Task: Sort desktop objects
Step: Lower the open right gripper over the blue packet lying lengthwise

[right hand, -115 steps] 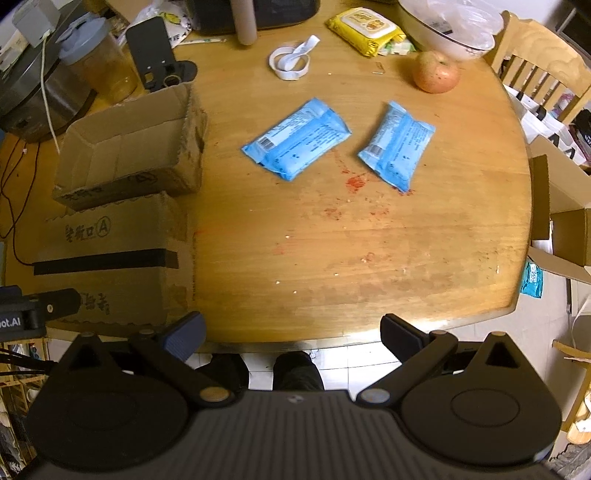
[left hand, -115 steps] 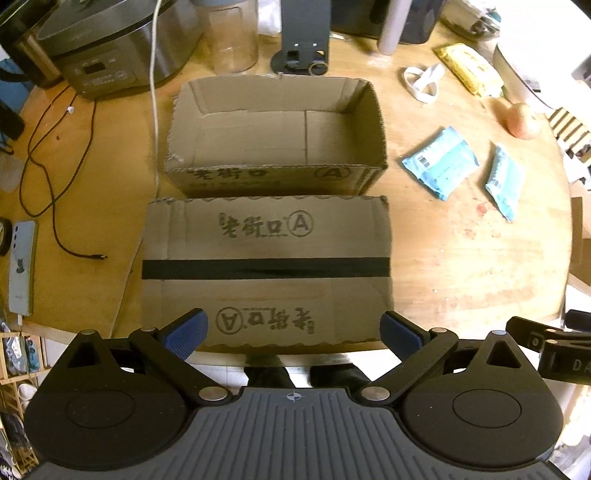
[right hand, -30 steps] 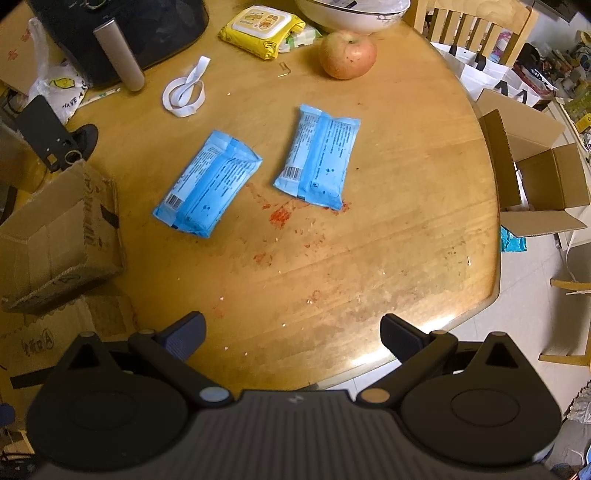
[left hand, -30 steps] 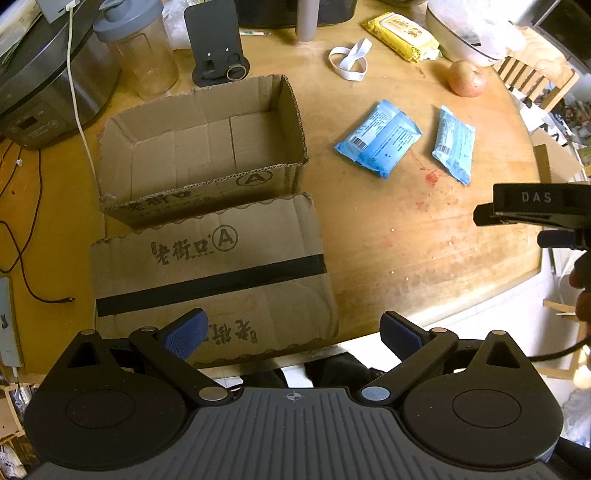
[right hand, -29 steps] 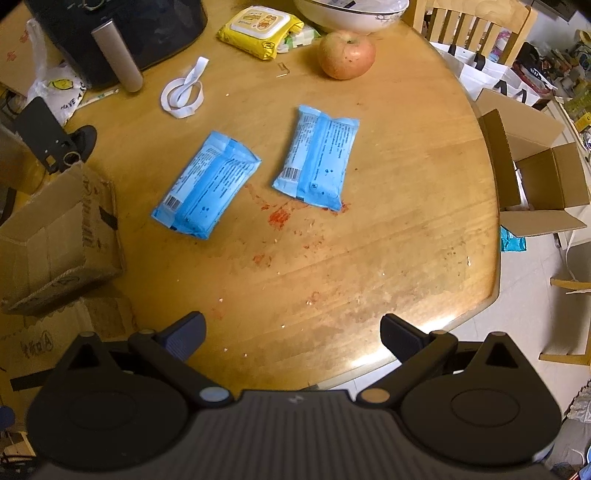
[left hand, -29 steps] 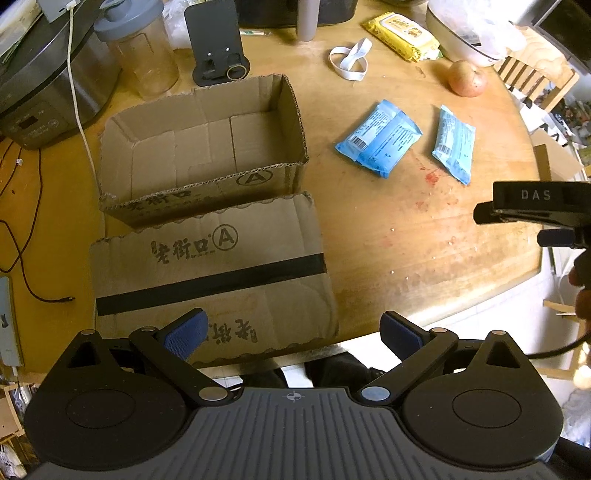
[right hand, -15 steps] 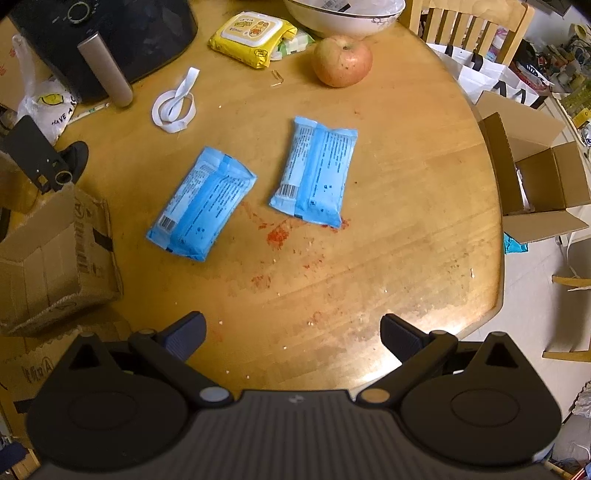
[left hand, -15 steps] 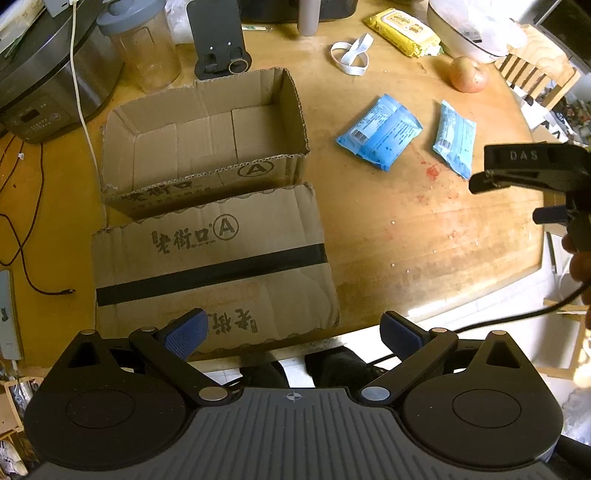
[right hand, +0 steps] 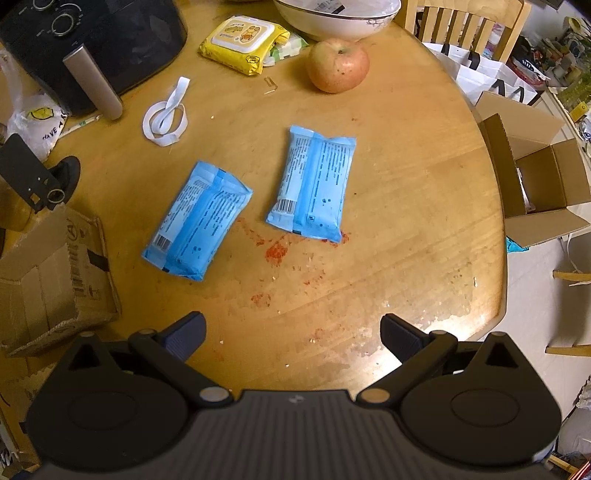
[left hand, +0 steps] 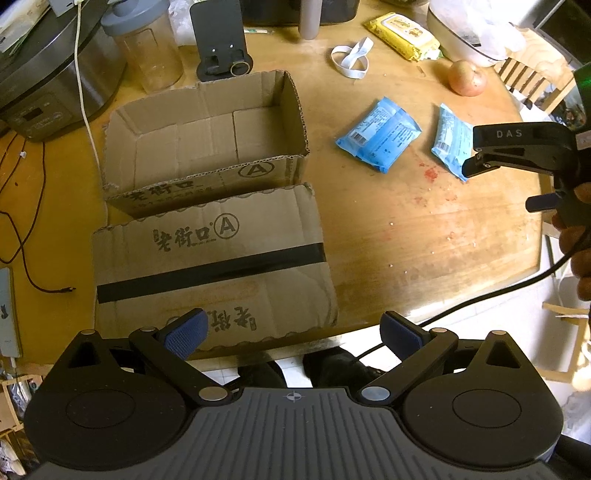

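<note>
Two blue wipe packets lie flat on the round wooden table: a left packet [right hand: 197, 221] [left hand: 378, 134] and a right packet [right hand: 314, 184] [left hand: 450, 142]. An open, empty cardboard box [left hand: 207, 140] stands left of them, its flap [left hand: 210, 266] folded out toward me; its corner shows in the right wrist view [right hand: 55, 273]. My left gripper [left hand: 293, 332] is open and empty above the table's near edge by the flap. My right gripper [right hand: 291, 334] is open and empty above the table, short of both packets; its body shows at the right of the left wrist view [left hand: 517, 147].
At the back stand an apple [right hand: 338, 64], a yellow wipes pack [right hand: 242, 38], a white bowl [right hand: 336, 14], a white band [right hand: 166, 116], a black air fryer [right hand: 92, 44], a phone stand [left hand: 221, 44], a jar [left hand: 147, 48] and a cooker [left hand: 44, 81]. An open box [right hand: 532, 177] sits off the table's right.
My right gripper has moved forward over the table toward the blue packets. My left gripper has drifted slightly; the box and packets have not moved.
</note>
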A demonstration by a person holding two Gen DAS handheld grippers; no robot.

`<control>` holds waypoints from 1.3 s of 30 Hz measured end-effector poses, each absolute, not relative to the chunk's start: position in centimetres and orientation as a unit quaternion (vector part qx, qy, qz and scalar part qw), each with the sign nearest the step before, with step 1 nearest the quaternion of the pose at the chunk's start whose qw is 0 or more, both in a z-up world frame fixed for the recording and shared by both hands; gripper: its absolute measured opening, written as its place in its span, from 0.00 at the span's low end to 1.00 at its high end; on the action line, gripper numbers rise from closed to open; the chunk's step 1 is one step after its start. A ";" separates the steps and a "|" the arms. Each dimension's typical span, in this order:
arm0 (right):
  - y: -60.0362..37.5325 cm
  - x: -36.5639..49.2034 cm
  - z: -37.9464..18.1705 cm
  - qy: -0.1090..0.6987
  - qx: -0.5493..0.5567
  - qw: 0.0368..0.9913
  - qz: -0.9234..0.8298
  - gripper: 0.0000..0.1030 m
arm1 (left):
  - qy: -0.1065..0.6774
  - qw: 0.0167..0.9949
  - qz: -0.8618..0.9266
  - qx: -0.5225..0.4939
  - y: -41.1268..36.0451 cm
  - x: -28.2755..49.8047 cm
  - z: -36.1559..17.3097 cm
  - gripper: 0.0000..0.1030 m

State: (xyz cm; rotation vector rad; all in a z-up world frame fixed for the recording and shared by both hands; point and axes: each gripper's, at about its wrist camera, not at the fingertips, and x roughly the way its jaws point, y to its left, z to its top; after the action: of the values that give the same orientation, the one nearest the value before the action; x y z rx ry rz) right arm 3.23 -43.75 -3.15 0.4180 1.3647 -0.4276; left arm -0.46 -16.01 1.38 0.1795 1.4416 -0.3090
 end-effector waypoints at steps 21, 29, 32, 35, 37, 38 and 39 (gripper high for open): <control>-45.5 5.8 -3.6 0.614 0.201 0.731 -0.218 1.00 | 0.662 0.733 -0.135 0.081 -15.9 -0.3 1.1 0.99; -46.3 6.8 -4.0 0.614 0.211 0.727 -0.224 1.00 | 0.664 0.731 -0.133 0.081 -16.0 0.1 0.9 0.99; -46.7 7.2 -4.1 0.614 0.213 0.725 -0.226 1.00 | 0.665 0.730 -0.133 0.082 -16.0 0.2 0.9 0.99; -47.0 7.5 -4.3 0.615 0.216 0.723 -0.229 1.00 | 0.666 0.730 -0.132 0.081 -16.0 0.3 0.8 0.99; -47.2 7.7 -4.4 0.615 0.217 0.722 -0.231 1.00 | 0.666 0.730 -0.132 0.081 -16.0 0.4 0.8 0.99; -47.3 7.8 -4.4 0.615 0.218 0.722 -0.231 1.00 | 0.666 0.730 -0.131 0.081 -16.0 0.4 0.8 0.99; -47.4 7.9 -4.5 0.615 0.219 0.721 -0.232 1.00 | 0.666 0.730 -0.131 0.081 -16.0 0.5 0.8 0.99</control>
State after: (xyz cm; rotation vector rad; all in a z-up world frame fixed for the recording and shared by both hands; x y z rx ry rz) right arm 7.93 -47.36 -4.48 0.4833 1.3582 -0.5131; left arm 0.47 -16.00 0.76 0.1790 1.4669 -0.2890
